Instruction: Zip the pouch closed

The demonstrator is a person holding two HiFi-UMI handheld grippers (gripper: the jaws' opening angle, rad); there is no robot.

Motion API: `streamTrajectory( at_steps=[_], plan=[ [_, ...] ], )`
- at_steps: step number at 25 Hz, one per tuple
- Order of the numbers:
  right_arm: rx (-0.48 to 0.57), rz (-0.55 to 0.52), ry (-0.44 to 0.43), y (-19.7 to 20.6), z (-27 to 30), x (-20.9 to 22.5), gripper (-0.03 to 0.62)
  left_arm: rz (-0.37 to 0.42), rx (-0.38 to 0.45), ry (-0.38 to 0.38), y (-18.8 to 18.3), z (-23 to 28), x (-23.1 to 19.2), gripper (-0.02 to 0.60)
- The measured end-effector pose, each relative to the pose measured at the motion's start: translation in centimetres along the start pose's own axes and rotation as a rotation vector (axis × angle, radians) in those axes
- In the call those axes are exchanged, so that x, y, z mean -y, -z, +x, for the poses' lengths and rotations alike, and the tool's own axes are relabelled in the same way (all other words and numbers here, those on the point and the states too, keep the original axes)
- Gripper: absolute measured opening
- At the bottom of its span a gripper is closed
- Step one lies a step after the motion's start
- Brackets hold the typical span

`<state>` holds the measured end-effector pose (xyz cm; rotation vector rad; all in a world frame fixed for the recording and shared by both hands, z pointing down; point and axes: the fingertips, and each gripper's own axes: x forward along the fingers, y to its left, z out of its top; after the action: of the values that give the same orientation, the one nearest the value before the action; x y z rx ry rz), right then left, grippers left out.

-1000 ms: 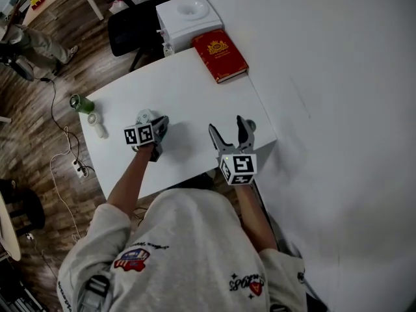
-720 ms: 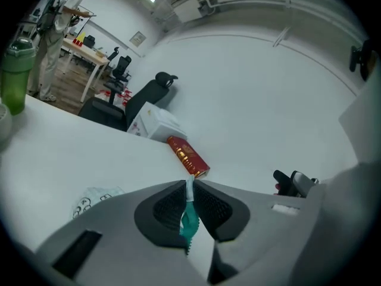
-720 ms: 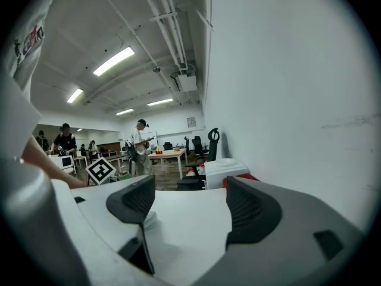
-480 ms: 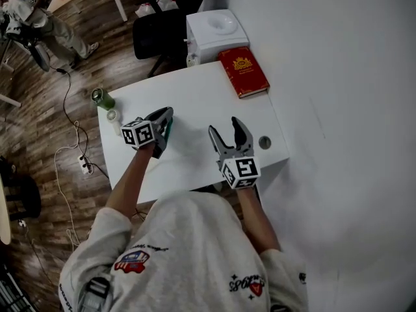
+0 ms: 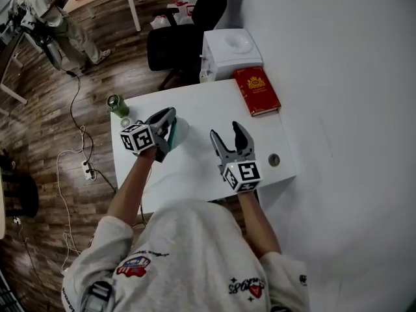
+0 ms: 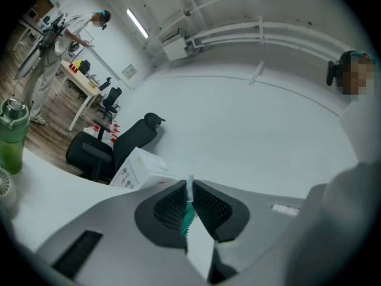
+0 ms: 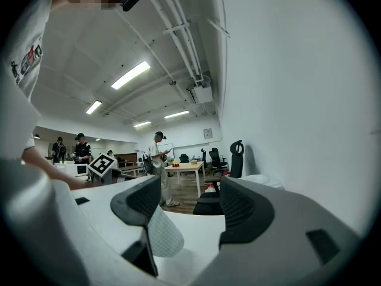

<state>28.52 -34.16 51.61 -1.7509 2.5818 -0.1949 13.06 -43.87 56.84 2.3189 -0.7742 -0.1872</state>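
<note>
One pouch (image 5: 181, 130) over the surface (image 5: 195, 171) — my left gripper (image 5: 169, 114) pinches its teal edge. My right gripper (image 5: 227, 132) stands spread, empty, its jaws just narrowing.

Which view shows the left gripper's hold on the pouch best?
The left gripper view: the left gripper is shut on the pouch, with the pouch's teal edge pinched between its jaws. The head view shows the pouch only as a small pale shape beside that gripper. The right gripper view shows only a rounded patch of white mesh low in frame.
</note>
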Motion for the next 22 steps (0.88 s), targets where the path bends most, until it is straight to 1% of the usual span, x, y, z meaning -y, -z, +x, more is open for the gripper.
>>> streamTrajectory(
  at_steps=[6,10,15,22],
  plan=[
    [0.024,-0.022,-0.013,-1.7,1.8,-1.1,0.295,0.055,0.052,0.085,-4.5,-1.6,2.5,0.031],
    [0.044,-0.023,-0.019,-3.2,2.4,-1.9,0.291,0.099,0.075,0.111,-6.7,-2.9,3.7,0.031],
    [0.049,-0.014,-0.067,-3.1,3.1,-3.4,0.282,0.078,0.092,0.137,-7.6,-3.9,4.3,0.031],
    [0.045,-0.039,-0.165,-4.1,4.2,-8.1,0.287,0.053,0.094,0.198,-8.2,-6.4,5.9,0.029]
  ],
)
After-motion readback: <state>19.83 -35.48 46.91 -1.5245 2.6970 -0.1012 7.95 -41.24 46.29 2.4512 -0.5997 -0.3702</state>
